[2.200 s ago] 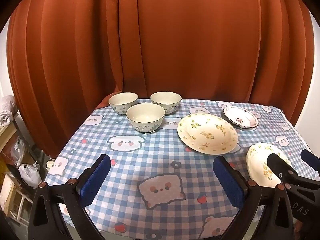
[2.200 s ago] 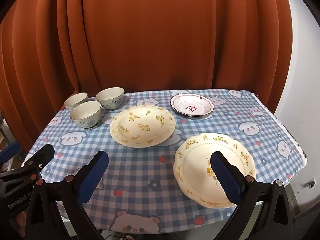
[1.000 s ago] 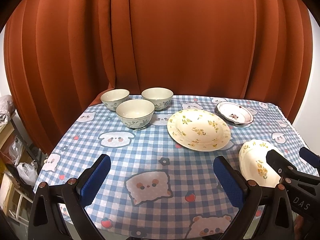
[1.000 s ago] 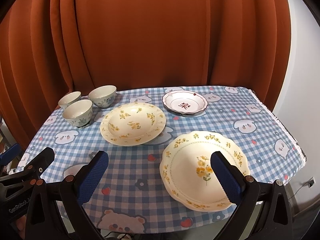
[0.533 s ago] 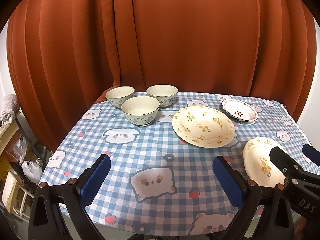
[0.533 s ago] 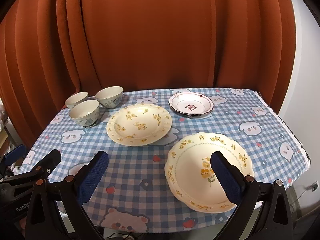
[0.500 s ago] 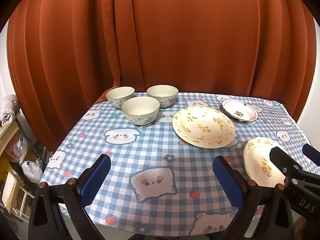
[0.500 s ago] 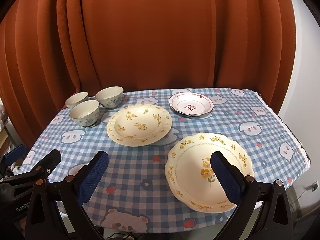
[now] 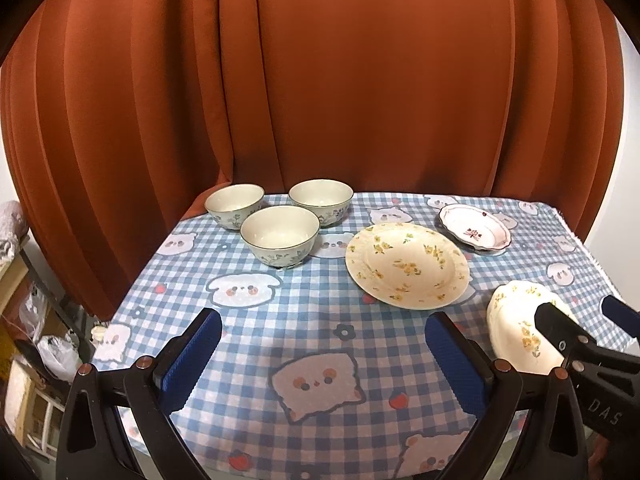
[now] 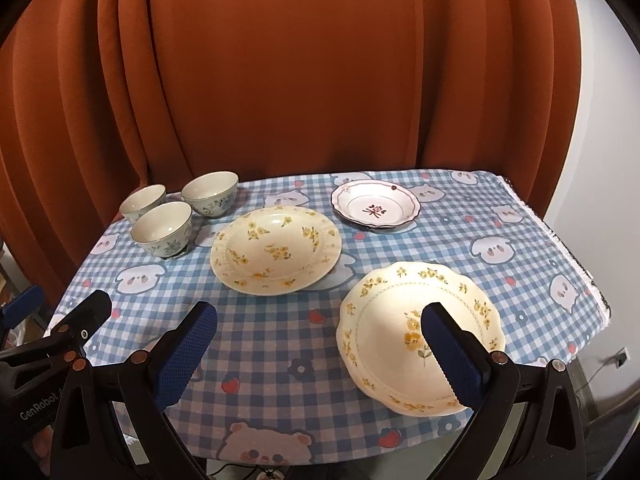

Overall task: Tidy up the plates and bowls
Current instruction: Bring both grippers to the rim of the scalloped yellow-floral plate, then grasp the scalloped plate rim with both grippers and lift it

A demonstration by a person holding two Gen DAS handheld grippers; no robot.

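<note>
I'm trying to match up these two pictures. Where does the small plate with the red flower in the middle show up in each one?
Left wrist view: red-flower plate, far right, near the curtain.
Right wrist view: same plate, upper centre-right.
Shared landmark: the large yellow-flowered plate lies just left of it and nearer the camera in both.

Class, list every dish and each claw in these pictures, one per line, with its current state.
Three bowls: upright, empty, unstacked.
Round yellow-flower plate: flat, empty.
Red-motif plate: flat, empty.
Scalloped plate: flat, near front edge.
Left claw: open, holding nothing.
Right claw: open, holding nothing.
</note>
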